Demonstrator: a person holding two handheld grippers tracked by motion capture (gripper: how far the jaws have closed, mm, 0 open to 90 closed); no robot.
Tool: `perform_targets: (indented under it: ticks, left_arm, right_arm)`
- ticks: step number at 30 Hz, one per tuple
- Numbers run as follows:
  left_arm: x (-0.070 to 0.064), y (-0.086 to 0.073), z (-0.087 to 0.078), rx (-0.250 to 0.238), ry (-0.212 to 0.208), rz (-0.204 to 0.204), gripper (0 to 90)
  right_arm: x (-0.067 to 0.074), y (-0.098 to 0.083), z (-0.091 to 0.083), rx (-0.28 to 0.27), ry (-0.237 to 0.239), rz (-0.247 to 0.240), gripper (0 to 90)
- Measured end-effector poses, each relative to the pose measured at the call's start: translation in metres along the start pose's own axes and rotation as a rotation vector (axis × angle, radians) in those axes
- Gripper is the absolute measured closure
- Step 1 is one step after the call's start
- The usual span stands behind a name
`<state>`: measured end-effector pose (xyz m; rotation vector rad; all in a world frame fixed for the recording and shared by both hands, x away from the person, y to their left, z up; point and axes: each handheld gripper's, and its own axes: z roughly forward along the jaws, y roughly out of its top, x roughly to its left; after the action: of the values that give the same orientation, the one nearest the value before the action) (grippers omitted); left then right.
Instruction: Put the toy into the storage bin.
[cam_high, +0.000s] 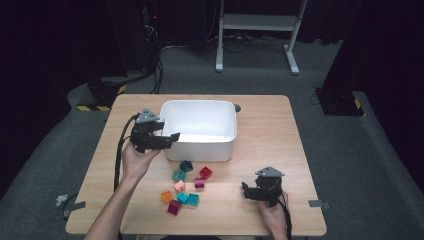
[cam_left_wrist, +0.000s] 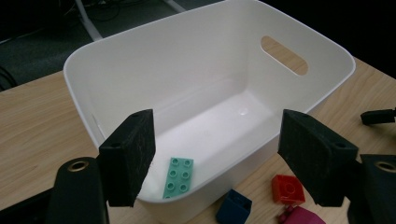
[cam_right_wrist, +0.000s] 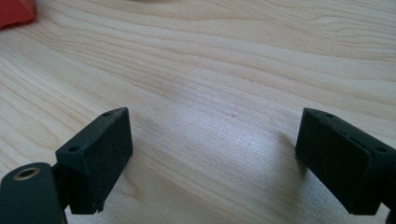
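Mint-green flat brick (cam_left_wrist: 178, 177) lying studs-up on the floor of the white bin (cam_high: 198, 149), close against the bin wall nearest the left hand-held gripper (cam_left_wrist: 215, 158). Looks like light, rigid plastic, probably a bit slick on the smooth faces, so best pinched across the two long sides rather than top and bottom; not fragile by the look of it. Bin sitting toward the far edge of the tabletop (cam_high: 280, 150), left of centre. Left hand-held gripper hovering over the bin's near-left corner, jaws spread wide with nothing between them. Right hand-held gripper (cam_high: 252, 192) down near the front-right corner of the tabletop, jaws wide too, holding nothing. Left gripper view gives the brick inside the bin; high view gives the loose pile of bricks (cam_high: 185, 187) in front of the bin
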<state>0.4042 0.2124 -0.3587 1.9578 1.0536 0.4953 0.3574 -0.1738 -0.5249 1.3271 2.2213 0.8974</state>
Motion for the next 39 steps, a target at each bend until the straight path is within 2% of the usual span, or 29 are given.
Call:
perform_targets:
  ticks: [7, 9, 11, 12, 15, 16, 17, 18, 19, 20, 21, 23, 24, 25, 29, 31, 35, 36, 39]
  left_arm:
    - [0.000, -0.018, -0.011, -0.021, -0.012, -0.022, 26.8]
    - [-0.002, -0.030, -0.014, -0.019, -0.008, -0.024, 26.7]
    - [-0.002, -0.034, -0.014, -0.019, -0.008, -0.027, 26.6]
    - [-0.003, -0.043, -0.015, -0.014, -0.014, -0.036, 26.5]
    - [-0.004, -0.051, -0.015, -0.004, -0.016, -0.042, 26.5]
    - [-0.006, -0.060, -0.015, 0.007, -0.019, -0.043, 26.2]
    - [-0.006, -0.060, -0.015, 0.007, -0.019, -0.043, 26.1]
    - [-0.008, -0.069, -0.016, 0.017, -0.018, -0.041, 25.8]
    - [-0.008, -0.069, -0.016, 0.017, -0.018, -0.041, 25.6]
    - [-0.010, -0.079, -0.018, 0.019, -0.030, -0.047, 25.5]
    - [-0.010, -0.079, -0.018, 0.019, -0.030, -0.047, 25.0]
    - [-0.013, -0.091, -0.019, 0.024, -0.039, -0.051, 24.7]
    - [-0.015, -0.104, -0.021, 0.027, -0.045, -0.056, 24.3]
    - [-0.015, -0.104, -0.021, 0.027, -0.045, -0.056, 24.2]
    - [-0.019, -0.125, -0.023, 0.035, -0.053, -0.072, 24.2]
    - [-0.022, -0.138, -0.024, 0.036, -0.057, -0.085, 25.2]
    - [-0.023, -0.148, -0.023, 0.039, -0.067, -0.110, 28.7]
    - [-0.023, -0.151, -0.022, 0.042, -0.071, -0.117, 31.9]
    - [-0.024, -0.159, -0.017, 0.061, -0.071, -0.125, 33.9]
  right_arm:
    - [0.000, 0.000, 0.000, -0.001, 0.001, 0.000, 10.6]
    - [0.000, 0.000, 0.000, -0.001, 0.001, 0.001, 10.6]
    - [0.000, 0.000, 0.000, -0.001, 0.001, 0.001, 10.6]
    - [0.000, 0.000, 0.000, -0.001, 0.001, 0.001, 10.6]
    - [0.000, 0.000, 0.000, -0.001, 0.001, 0.001, 10.6]
    - [0.000, 0.000, 0.000, -0.001, 0.001, 0.001, 10.6]
    - [0.000, 0.000, 0.000, -0.001, 0.001, 0.001, 10.6]
    - [0.000, 0.000, 0.000, -0.001, 0.001, 0.001, 10.6]
    - [0.000, 0.000, 0.000, -0.001, 0.001, 0.001, 10.6]
    - [0.000, 0.000, 0.000, -0.001, 0.001, 0.001, 10.6]
    - [0.000, 0.000, 0.000, -0.001, 0.001, 0.001, 10.6]
    - [0.000, 0.000, 0.000, -0.001, 0.001, 0.000, 10.6]
    - [0.000, 0.000, 0.000, -0.001, 0.001, 0.001, 10.6]
    - [0.000, 0.000, 0.000, -0.001, 0.001, 0.001, 10.6]
    - [0.000, 0.000, 0.000, -0.001, 0.001, 0.001, 10.6]
    - [0.000, 0.000, 0.000, -0.001, 0.001, 0.001, 10.6]
    - [0.000, 0.000, 0.000, -0.001, 0.001, 0.001, 10.6]
    - [0.000, 0.000, 0.000, -0.001, 0.001, 0.001, 10.6]
    - [0.000, 0.000, 0.000, -0.001, 0.001, 0.001, 10.6]
